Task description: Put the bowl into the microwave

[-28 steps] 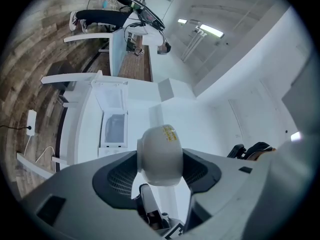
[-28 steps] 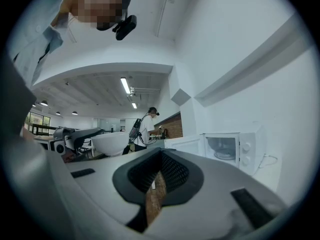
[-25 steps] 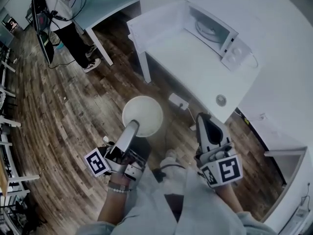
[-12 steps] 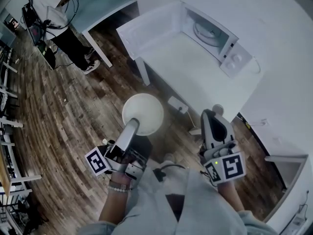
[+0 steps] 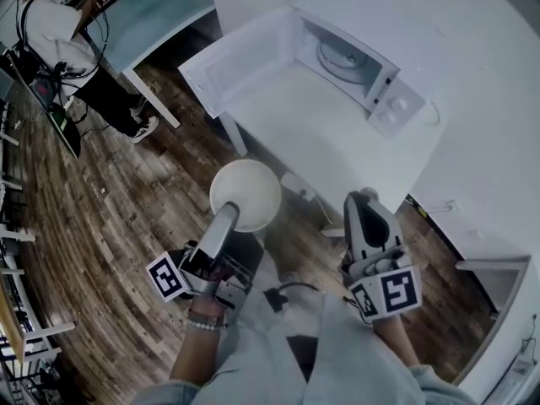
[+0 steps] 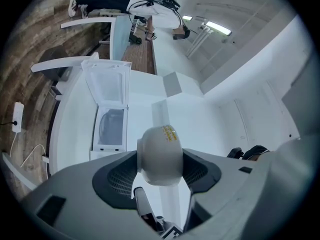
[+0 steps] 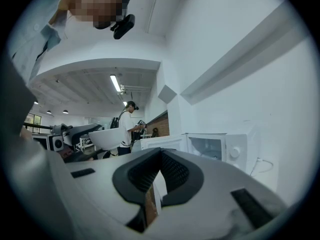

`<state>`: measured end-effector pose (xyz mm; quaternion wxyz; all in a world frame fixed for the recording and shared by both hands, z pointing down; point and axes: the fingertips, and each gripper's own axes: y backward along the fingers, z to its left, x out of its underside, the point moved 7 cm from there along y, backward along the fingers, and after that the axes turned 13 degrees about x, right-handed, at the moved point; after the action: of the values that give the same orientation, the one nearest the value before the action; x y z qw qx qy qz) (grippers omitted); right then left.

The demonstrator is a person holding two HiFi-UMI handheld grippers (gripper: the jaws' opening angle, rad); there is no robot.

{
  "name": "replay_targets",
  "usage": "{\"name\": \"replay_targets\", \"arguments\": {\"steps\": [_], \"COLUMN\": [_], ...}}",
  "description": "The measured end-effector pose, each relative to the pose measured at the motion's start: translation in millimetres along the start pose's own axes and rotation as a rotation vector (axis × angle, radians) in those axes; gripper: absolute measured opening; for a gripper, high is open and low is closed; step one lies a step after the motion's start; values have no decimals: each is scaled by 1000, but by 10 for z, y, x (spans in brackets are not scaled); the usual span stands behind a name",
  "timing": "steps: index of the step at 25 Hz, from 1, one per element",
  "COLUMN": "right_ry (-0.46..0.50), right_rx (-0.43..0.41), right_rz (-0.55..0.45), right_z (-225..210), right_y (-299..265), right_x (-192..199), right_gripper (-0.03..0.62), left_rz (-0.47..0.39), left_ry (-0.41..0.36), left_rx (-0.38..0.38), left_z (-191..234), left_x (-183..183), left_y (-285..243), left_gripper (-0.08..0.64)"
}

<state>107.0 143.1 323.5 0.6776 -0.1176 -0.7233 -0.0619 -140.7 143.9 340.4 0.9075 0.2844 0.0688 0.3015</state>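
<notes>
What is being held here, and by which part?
The left gripper holds the white bowl by its near rim, one jaw above, one below. The right gripper is shut, empty.

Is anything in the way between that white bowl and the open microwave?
Nothing visible does. The left gripper holds the bowl above the floor. The microwave has its door swung wide open, its cavity shows only the turntable, and nothing shows on the table in front.

No text can be read anywhere. The bowl (image 6: 160, 156) carries a small yellow sticker (image 6: 170, 133), but its print is too small to make out.
</notes>
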Motion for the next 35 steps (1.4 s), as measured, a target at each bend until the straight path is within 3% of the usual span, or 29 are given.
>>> {"name": "replay_targets", "arguments": {"steps": [12,24,35], "right_ry": [5,29,42], "right_rx": [183,316,455], "right_rz": [-20,-19,-7], "right_z": [92,417,545], "right_y": [-653,-1433,-1610], "right_x": [-195,-296,-263], "right_gripper": [3,3,3], "left_rz": [189,312,425], "left_ry": [78,195,287], "left_rx": [19,3,16], "left_z": [400,789,1088], "left_x": [-775,-1543,-1786], "left_y": [-676,-1117,-1387], "left_gripper": [252,252,252]}}
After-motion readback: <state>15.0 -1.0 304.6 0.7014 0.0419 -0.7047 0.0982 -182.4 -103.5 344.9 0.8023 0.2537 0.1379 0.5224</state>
